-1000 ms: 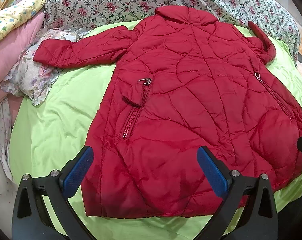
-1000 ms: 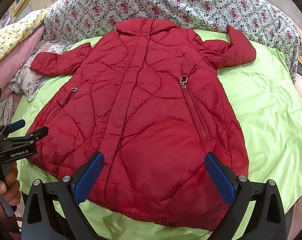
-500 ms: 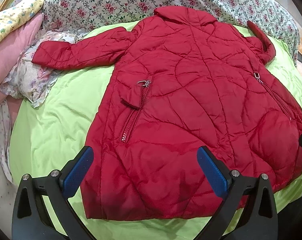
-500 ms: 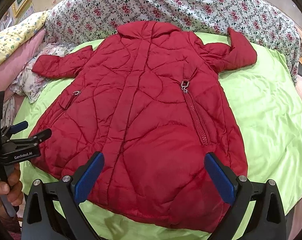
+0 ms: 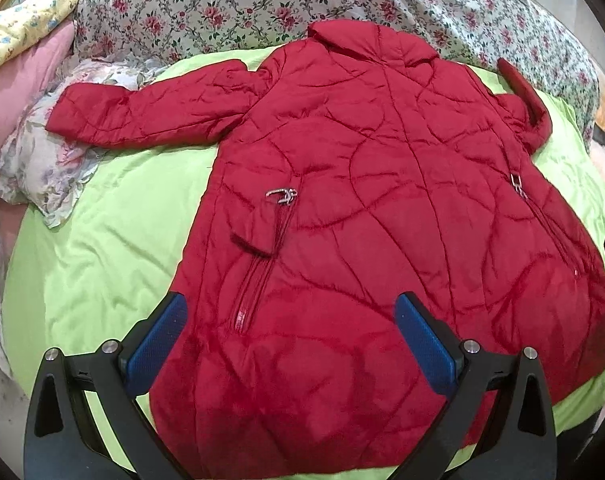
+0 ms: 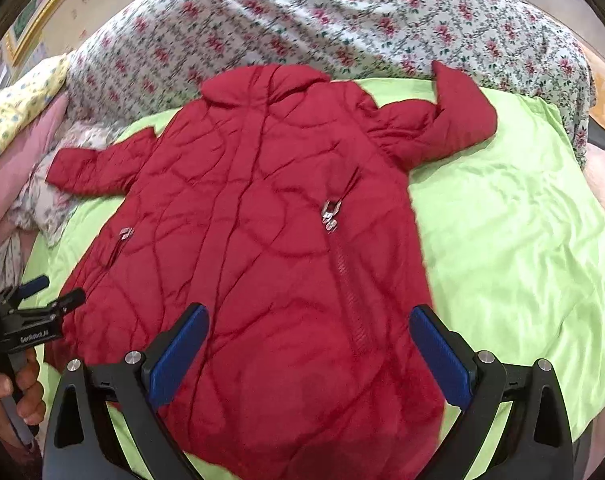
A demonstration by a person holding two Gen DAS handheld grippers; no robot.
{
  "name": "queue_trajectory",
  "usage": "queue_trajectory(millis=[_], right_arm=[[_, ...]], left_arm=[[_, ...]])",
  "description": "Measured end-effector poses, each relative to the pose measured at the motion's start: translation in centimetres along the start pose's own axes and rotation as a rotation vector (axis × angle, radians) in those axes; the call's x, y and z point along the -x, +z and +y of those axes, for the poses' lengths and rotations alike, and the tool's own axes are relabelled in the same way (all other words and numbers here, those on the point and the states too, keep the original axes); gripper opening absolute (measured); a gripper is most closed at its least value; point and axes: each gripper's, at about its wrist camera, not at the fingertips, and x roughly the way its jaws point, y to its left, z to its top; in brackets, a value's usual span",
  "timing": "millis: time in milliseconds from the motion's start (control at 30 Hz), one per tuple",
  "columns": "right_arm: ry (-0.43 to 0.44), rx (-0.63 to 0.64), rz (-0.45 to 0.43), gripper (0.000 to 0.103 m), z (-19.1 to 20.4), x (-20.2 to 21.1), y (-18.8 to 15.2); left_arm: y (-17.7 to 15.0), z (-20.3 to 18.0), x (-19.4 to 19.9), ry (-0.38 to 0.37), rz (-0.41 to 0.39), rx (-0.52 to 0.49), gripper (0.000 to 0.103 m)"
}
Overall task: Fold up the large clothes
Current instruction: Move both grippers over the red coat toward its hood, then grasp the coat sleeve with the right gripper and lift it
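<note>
My left gripper (image 5: 290, 328) hangs above the hem of the red quilted coat (image 5: 382, 220), jaws spread wide w/ nothing between the blue pads (image 5: 156, 346). My right gripper (image 6: 308, 354) is the same: wide apart, empty, over the coat's lower half. The coat lies flat, front up, on the lime-green sheet (image 6: 502, 232), collar toward the floral quilt (image 6: 302, 12). Its one sleeve stretches out to the crumpled floral cloth (image 5: 42, 168); the other sleeve (image 6: 450, 116) is bent back beside the collar. Two pocket zips, pulls (image 6: 330, 216) showing. From the right cam the left gripper shows at the coat's edge, hand (image 6: 14, 396) on its handle.
</note>
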Motion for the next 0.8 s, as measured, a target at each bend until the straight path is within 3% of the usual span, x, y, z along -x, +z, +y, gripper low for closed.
queue_trajectory(millis=[433,800], right_arm=[[-0.054,-0.116,-0.056,0.101,-7.7,-3.6,6.1],[-0.114,-0.203,-0.092,0.099,-14.8,-9.8,14.6]], left_arm=[[3.3,0.8,-2.7,-0.029,0.003,0.044,0.103],[5.0,0.8,-5.0,-0.042,0.013,0.060,0.103]])
